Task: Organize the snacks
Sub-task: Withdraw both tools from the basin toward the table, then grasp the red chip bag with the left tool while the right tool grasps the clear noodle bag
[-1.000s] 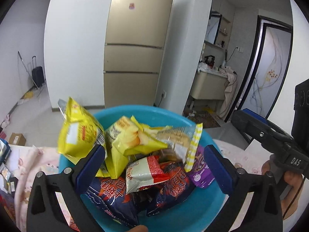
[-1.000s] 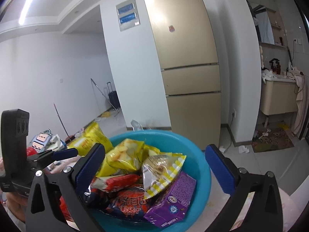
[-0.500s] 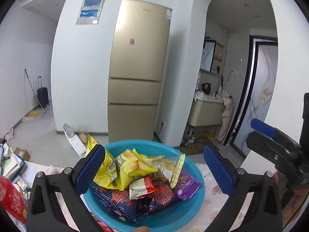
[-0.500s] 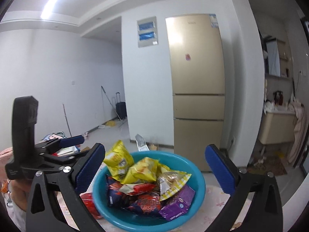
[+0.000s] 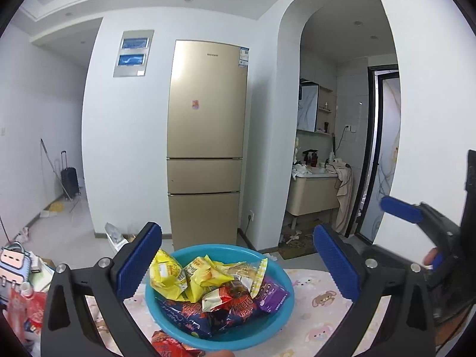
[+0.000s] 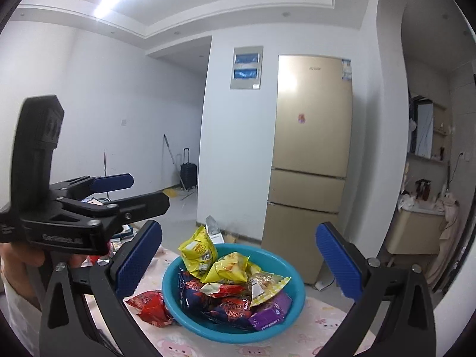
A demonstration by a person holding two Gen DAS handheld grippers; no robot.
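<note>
Both pairs of tongs hang above the worktop point(image 6: 321, 324) with nothing in them. The left tongs point(image 5: 238, 263) are spread wide, and the right tongs point(image 6: 238, 260) are just as slack. Between them sits the blue basin point(image 6: 293, 309), heaped with snack packets. A yellow chip bag point(image 6: 198, 248) rides highest at the back rim. A clear packet with a yellow checked edge point(image 6: 267, 285) and a purple packet point(image 6: 270, 309) lie toward the front. One red packet point(image 6: 150, 305) is outside the basin, on the cloth and touching its left wall.

The heap is the worry. The yellow bag leans over the rim, so a nudge from a descending finger could tip it out onto the floor side. The packets are puffed and slick, and a pinch on the inflated middle may squirt one sideways or burst it. Pushing down into the pile could also slide the light basin across the patterned cloth. The two tongs are close together, and the right tongs show at the edge of the left camera's view, so reaching for the same packet could make them collide.

As for writing, the tall gold fridge point(image 5: 205, 136) carries a small brand name near its top, too small for me to read. The dark blue and red packets point(image 6: 229, 306) bear large characters, I think Chinese. The left tongs' body has raised lettering that I cannot make out.
</note>
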